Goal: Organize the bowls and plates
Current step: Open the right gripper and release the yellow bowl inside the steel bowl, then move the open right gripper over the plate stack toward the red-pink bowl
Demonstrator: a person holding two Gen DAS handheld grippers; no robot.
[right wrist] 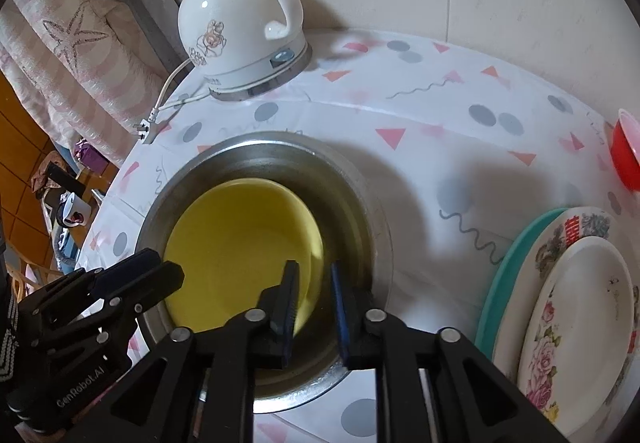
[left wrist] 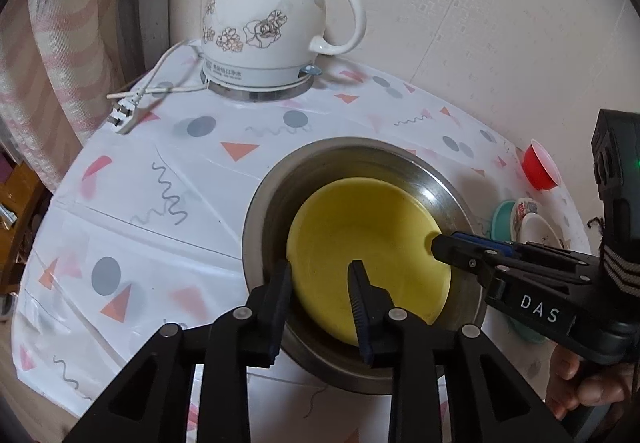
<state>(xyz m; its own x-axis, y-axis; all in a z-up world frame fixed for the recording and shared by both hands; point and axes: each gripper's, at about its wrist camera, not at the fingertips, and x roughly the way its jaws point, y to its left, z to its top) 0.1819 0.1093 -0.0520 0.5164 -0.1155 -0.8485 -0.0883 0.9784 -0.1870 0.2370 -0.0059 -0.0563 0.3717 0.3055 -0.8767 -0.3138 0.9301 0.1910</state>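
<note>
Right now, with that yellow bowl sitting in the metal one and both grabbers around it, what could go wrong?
The yellow bowl sits tilted inside the steel bowl, so it may slide or clatter as it settles. Both the left gripper and the right gripper have their fingers astride its rim, so pulling away carelessly could catch it and drag it back out. The plate stack sits near the table edge, where the right gripper could nudge it.
</note>
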